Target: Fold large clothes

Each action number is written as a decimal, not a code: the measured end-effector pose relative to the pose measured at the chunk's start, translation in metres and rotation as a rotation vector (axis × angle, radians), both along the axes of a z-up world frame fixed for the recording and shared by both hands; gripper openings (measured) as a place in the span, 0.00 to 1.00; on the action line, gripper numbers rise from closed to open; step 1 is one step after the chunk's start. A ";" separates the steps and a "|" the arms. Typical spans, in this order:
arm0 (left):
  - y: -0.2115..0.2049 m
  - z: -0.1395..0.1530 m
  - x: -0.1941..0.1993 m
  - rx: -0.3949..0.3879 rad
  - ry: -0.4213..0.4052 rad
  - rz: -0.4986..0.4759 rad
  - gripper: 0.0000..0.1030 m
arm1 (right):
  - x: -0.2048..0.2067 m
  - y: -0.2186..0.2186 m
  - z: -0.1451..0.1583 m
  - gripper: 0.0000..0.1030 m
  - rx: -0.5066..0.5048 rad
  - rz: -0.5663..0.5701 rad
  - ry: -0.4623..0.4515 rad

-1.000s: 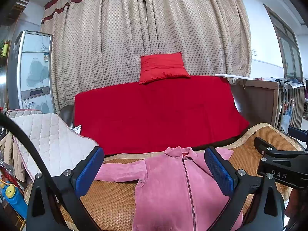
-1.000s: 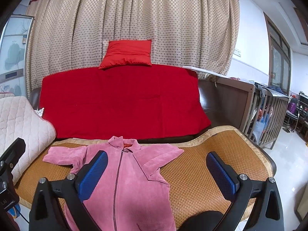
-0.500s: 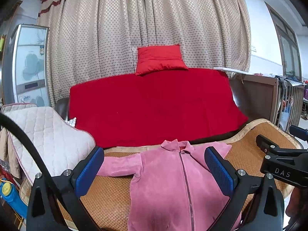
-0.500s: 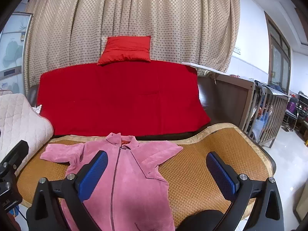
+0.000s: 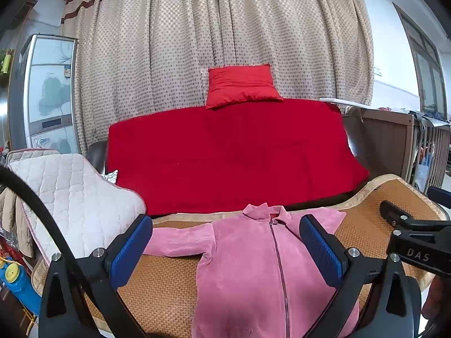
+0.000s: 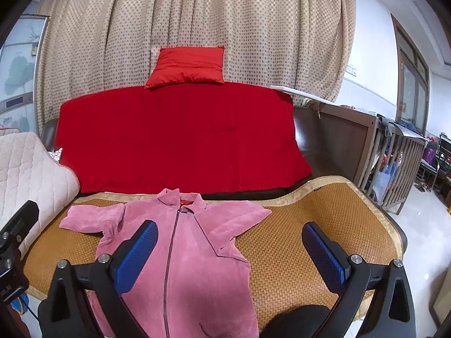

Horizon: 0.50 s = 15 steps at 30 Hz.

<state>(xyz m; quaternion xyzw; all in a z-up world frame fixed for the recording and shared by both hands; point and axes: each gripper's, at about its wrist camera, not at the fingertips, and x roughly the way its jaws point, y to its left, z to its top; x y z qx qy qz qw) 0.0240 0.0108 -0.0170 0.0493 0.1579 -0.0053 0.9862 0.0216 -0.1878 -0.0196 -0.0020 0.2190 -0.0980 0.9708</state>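
Note:
A pink zip-up jacket lies flat, front up, on a woven bamboo mat, collar toward the sofa back and both sleeves spread out. My left gripper hovers above its chest and left sleeve, open, nothing between the blue pads. Over the jacket's right side and the bare mat, my right gripper is open too and holds nothing. The right gripper's black body shows at the right edge of the left wrist view.
A red blanket covers the sofa back, with a red cushion on top. A quilted white pad lies left of the mat. Dotted curtains hang behind. A wooden railed crib stands to the right, and a cabinet stands far left.
Both grippers have risen and tilted down a little, so the jacket and sofa sit lower in both views. Both stay open. The jacket has not moved.

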 end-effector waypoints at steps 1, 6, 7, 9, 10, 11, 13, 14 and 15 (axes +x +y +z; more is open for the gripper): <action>0.000 -0.001 0.002 0.001 0.003 0.002 1.00 | 0.000 0.000 0.001 1.00 0.000 -0.001 -0.001; 0.001 -0.009 0.013 0.005 0.025 0.011 1.00 | 0.006 -0.001 -0.003 1.00 0.004 0.002 0.010; 0.001 -0.012 0.016 0.006 0.033 0.012 1.00 | 0.008 -0.001 -0.005 1.00 0.004 0.002 0.014; 0.001 -0.014 0.021 0.005 0.042 0.015 1.00 | 0.013 -0.001 -0.008 1.00 0.002 0.001 0.024; 0.001 -0.017 0.024 0.005 0.046 0.015 1.00 | 0.015 -0.002 -0.009 1.00 0.003 0.002 0.029; 0.001 -0.018 0.027 0.007 0.051 0.016 1.00 | 0.019 -0.002 -0.012 1.00 0.005 0.002 0.036; 0.000 -0.022 0.033 0.011 0.059 0.018 1.00 | 0.024 -0.003 -0.015 1.00 0.004 0.001 0.045; 0.000 -0.023 0.035 0.012 0.061 0.018 1.00 | 0.027 -0.003 -0.017 1.00 0.004 0.001 0.050; 0.000 -0.025 0.040 0.014 0.067 0.018 1.00 | 0.031 -0.004 -0.019 1.00 0.004 0.001 0.055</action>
